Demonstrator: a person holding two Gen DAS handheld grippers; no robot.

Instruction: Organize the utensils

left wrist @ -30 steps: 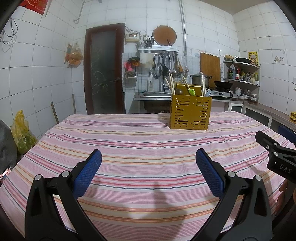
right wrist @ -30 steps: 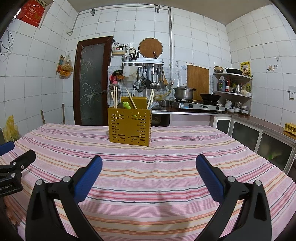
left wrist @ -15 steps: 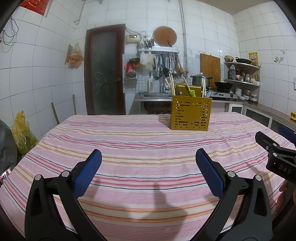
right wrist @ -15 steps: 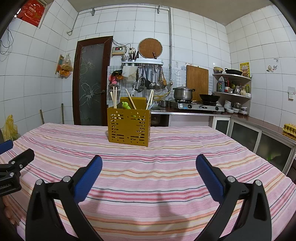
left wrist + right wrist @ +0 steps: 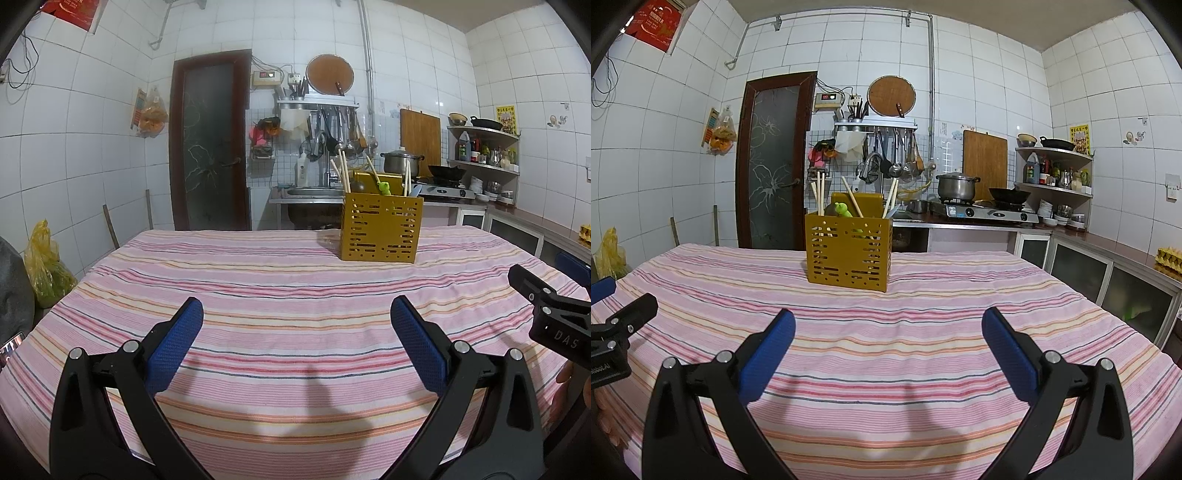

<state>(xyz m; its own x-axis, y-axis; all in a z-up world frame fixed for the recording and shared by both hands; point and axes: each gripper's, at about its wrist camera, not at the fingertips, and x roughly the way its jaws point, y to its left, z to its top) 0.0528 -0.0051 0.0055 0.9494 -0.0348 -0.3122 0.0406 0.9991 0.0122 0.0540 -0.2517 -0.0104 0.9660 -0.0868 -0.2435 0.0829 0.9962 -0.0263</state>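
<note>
Chopsticks are standing in the yellow holder at the table's far side. Both grippers, left and right, are hovering with jaws released and empty; any further sorting probably means reaching forward.

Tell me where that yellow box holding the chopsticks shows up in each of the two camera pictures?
Left wrist view: the yellow utensil holder stands right of centre, at the far end of the striped tablecloth.
Right wrist view: it stands slightly left of centre, again toward the far end.
Shared landmark: the dark door stands left of it in both.
</note>
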